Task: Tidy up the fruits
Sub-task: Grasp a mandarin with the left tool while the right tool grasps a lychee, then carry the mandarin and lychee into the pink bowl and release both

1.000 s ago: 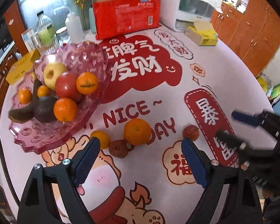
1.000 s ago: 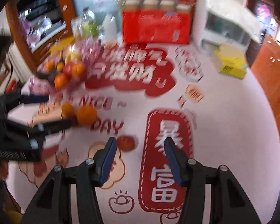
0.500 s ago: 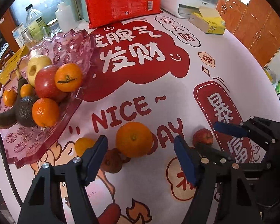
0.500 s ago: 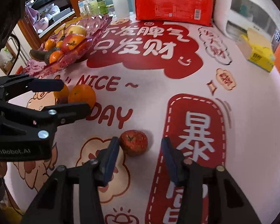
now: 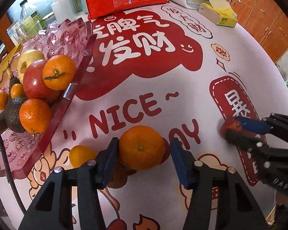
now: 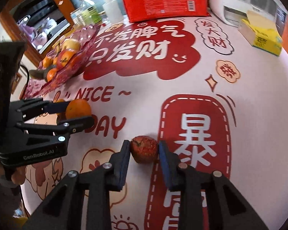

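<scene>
Left wrist view: the pink tray (image 5: pixel 53 113) sits at the table's (image 5: pixel 182 99) left side and contains three oranges of ordinary size, two smaller ones, a red apple (image 5: pixel 33 84), a yellow apple (image 5: pixel 27 58), a dark avocado (image 5: pixel 14 113) and a dark banana. On the table, my left gripper (image 5: pixel 143 160) straddles the large orange (image 5: pixel 141 147); its fingers are closing, the left pad at the peel, a narrow gap at the right. A small orange (image 5: pixel 80 155) and a brown fruit (image 5: pixel 118 176) lie just beside my left finger. Compared with one second ago, these fingers stood far wider and the orange lay beyond their tips. Right wrist view: the same tray (image 6: pixel 53 81) appears at far left with its fruit heaped. My right gripper (image 6: pixel 144 154) has the small red fruit (image 6: pixel 144 149) between its fingers, which are closing and now meet both its sides on the table. One second ago the fruit lay ahead of these fingers, which were spread wider.
</scene>
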The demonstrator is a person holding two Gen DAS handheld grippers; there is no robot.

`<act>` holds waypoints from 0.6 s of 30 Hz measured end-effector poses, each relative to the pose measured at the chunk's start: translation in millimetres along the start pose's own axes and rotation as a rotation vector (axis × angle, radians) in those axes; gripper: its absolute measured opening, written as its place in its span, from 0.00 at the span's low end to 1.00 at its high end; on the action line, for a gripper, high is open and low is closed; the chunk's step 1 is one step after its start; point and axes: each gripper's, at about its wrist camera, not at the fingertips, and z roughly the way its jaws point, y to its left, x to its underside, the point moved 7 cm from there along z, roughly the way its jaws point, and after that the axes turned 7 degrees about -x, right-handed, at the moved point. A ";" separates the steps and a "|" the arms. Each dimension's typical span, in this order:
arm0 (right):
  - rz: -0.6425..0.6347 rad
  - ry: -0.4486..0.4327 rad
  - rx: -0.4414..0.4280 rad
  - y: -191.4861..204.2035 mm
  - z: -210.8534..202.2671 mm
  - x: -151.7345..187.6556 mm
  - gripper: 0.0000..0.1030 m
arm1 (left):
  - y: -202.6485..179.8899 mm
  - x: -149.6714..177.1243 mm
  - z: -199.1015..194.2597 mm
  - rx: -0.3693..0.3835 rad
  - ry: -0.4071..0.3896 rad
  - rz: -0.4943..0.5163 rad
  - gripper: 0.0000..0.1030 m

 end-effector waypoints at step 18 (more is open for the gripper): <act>0.018 -0.052 0.003 11.3 -29.0 -0.2 0.29 | -0.5 0.0 -31.5 0.019 -0.047 -0.021 0.41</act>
